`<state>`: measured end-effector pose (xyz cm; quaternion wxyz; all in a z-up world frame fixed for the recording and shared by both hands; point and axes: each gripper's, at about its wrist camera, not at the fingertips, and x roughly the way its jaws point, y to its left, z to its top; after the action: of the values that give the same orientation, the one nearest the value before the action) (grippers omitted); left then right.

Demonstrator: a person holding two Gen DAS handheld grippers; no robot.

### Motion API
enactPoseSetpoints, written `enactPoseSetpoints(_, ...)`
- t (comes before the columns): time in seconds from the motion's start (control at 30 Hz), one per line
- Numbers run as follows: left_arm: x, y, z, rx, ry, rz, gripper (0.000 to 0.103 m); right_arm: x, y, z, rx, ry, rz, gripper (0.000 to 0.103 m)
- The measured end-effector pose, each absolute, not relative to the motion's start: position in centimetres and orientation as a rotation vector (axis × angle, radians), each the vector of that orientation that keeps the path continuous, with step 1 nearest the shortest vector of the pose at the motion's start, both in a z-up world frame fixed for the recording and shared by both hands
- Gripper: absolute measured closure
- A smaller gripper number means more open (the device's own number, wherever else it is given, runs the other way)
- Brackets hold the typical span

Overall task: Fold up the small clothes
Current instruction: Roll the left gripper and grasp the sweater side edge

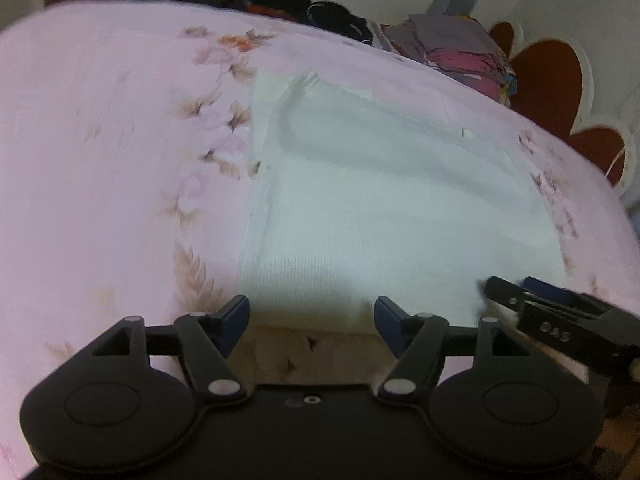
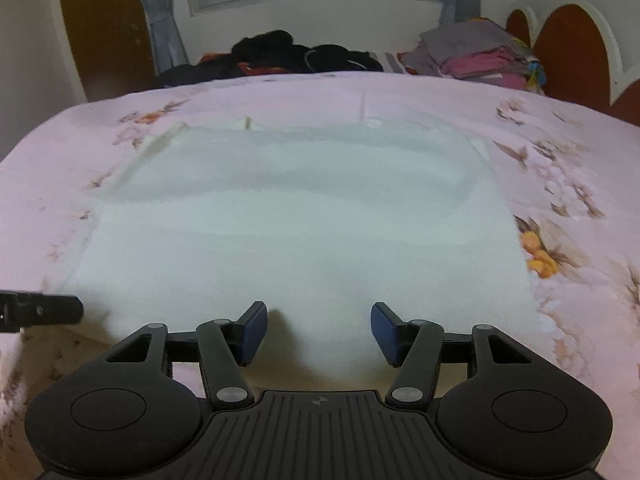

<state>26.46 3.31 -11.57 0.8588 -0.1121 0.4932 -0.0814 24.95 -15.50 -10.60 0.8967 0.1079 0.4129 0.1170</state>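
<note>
A white ribbed garment [image 1: 360, 200] [image 2: 296, 216] lies spread flat on the pink floral bedsheet [image 1: 100, 160] [image 2: 560, 128]. My left gripper [image 1: 312, 320] hovers open at the garment's near edge, close to its near left corner, and nothing sits between its blue pads. My right gripper [image 2: 318, 324] is open too, its fingers standing apart over the near hem, with white cloth showing below the gap. Each gripper appears in the other's view: the right gripper [image 1: 520, 300] at the near right of the cloth, the left gripper [image 2: 40, 312] at its near left.
A heap of dark clothes [image 2: 288, 56] [image 1: 280, 0] lies at the far edge of the bed. A stack of folded grey and pink clothes [image 2: 476, 56] [image 1: 460, 52] sits at the far right by the red-brown headboard [image 2: 576, 40]. A window with curtains is behind.
</note>
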Motion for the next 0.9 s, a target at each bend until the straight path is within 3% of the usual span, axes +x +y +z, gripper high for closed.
enactPoseSetpoints(0.3, 24.2, 5.9, -13.4, -0.503, 1.09, -0.146, 0.034, 25.2, -14.0, -11.5, 0.196, 0.888, 0.263, 0.046)
enactPoseSetpoints(0.57, 25.3, 7.0, -16.0, -0.829, 0.981, -0.166, 0.03, 24.8, -14.3, -10.7, 0.226, 0.861, 0.253, 0.046)
enactPoseSetpoints(0.77, 27.6, 6.5, -17.5, -0.925, 0.861, -0.178, 0.03, 26.5, -14.0, -10.3, 0.242, 0.835, 0.241, 0.046)
enactPoseSetpoints(0.87, 28.4, 6.2, -17.9, -0.949, 0.815, -0.176, 0.04, 28.1, -13.8, -10.3, 0.265, 0.819, 0.231, 0.046)
enactPoseSetpoints(0.9, 28.7, 6.2, -18.2, -0.956, 0.81, -0.173, 0.053, 28.7, -13.7, -10.2, 0.258, 0.81, 0.223, 0.046)
